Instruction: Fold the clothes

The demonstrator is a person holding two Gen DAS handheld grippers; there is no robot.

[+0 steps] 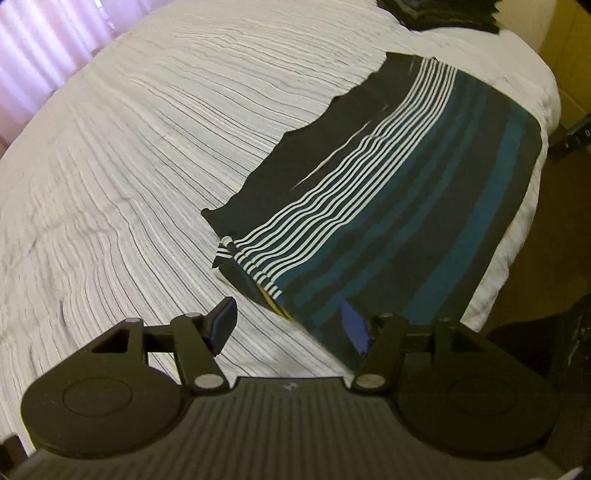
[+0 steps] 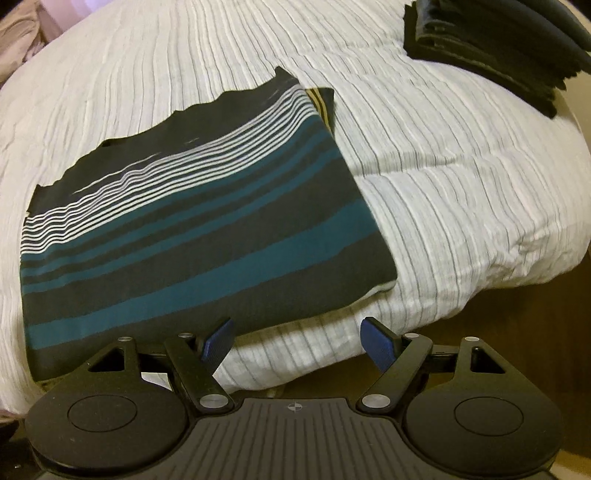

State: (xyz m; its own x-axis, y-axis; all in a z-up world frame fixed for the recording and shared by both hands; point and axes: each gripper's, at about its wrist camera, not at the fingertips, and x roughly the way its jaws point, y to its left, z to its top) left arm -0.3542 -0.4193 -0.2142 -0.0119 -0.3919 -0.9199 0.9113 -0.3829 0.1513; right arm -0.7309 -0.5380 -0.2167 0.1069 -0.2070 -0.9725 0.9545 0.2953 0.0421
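Observation:
A folded dark garment (image 1: 388, 192) with thin white and broad teal stripes lies flat on the bed near its edge. A yellow-striped layer peeks out from under it (image 2: 321, 103). My left gripper (image 1: 290, 325) hovers open over the garment's near corner: one finger is above the white bedcover, the other above the dark cloth, and neither pad presses on it. My right gripper (image 2: 297, 341) stands open just in front of the same garment (image 2: 192, 229), at its near edge. Only bedcover shows between its blue pads (image 2: 376, 343).
The bed (image 2: 461, 184) wears a white ribbed cover with thin grey lines. A stack of folded dark clothes (image 2: 498, 48) sits at the far corner, also seen in the left wrist view (image 1: 439, 14). Wooden floor (image 2: 517, 314) lies past the bed's edge. Pale curtains (image 1: 37, 55) hang beyond.

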